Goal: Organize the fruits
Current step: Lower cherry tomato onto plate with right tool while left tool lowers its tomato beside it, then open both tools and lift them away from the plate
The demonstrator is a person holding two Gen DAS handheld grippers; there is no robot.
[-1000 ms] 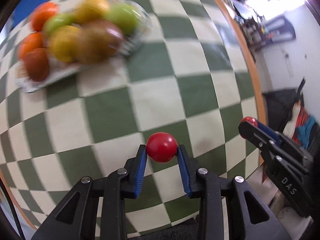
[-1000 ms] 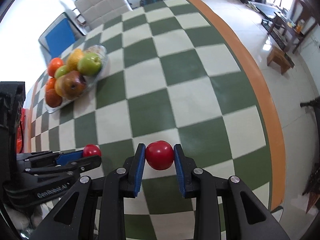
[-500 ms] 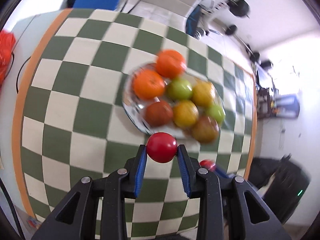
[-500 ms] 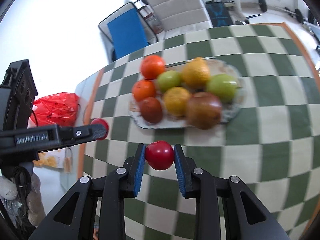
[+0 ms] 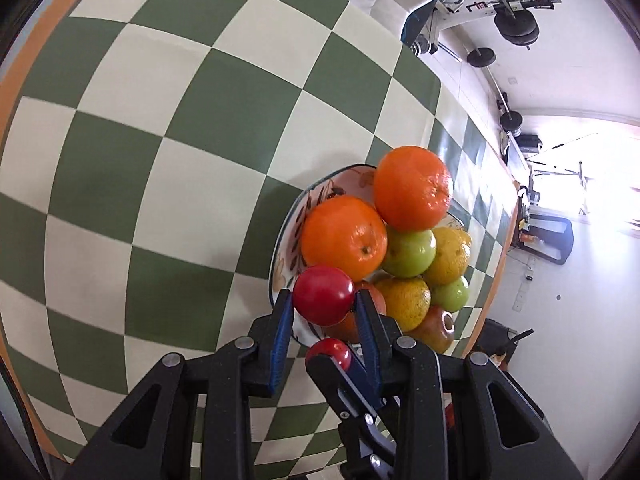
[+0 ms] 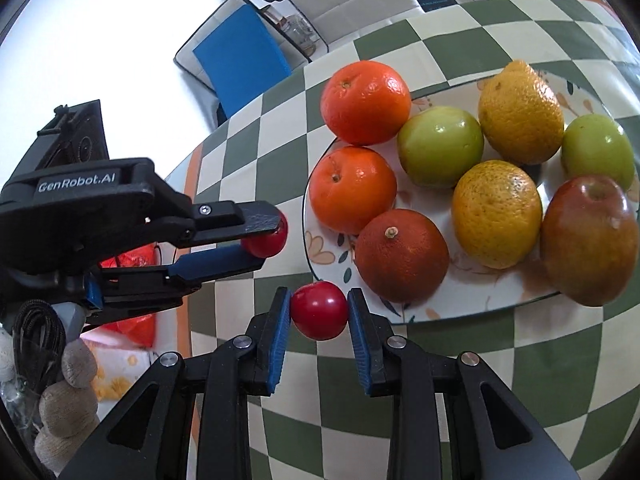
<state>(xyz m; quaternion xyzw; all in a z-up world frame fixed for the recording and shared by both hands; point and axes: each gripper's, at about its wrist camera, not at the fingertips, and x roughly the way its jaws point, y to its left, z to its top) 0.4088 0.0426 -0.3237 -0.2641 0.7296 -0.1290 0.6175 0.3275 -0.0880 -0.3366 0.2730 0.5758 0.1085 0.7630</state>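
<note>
Nearest, the right tongs (image 6: 319, 314) are clenched on a small red fruit (image 6: 319, 315), gripped across its middle. It looks light, smooth and likely slippery and easily bruised, so a gentle hold suits it. Beside them, the left tongs (image 6: 267, 240) pinch another small red fruit (image 6: 265, 241). Beyond, on the checkered worktop (image 6: 448, 380), stands the crowded fruit plate (image 6: 320, 254).

The two small red fruits (image 6: 319, 311) (image 6: 267, 240) look smooth and glossy. The oranges (image 6: 365, 102) have pitted, shiny peel; the green apples (image 6: 440, 146) are smooth with a dull sheen. The plate (image 6: 472, 276) appears glazed ceramic, the checkered tablecloth (image 5: 168, 184) matt. Gripper bodies are matt black plastic; their pads (image 6: 280, 336) are ribbed blue.
</note>
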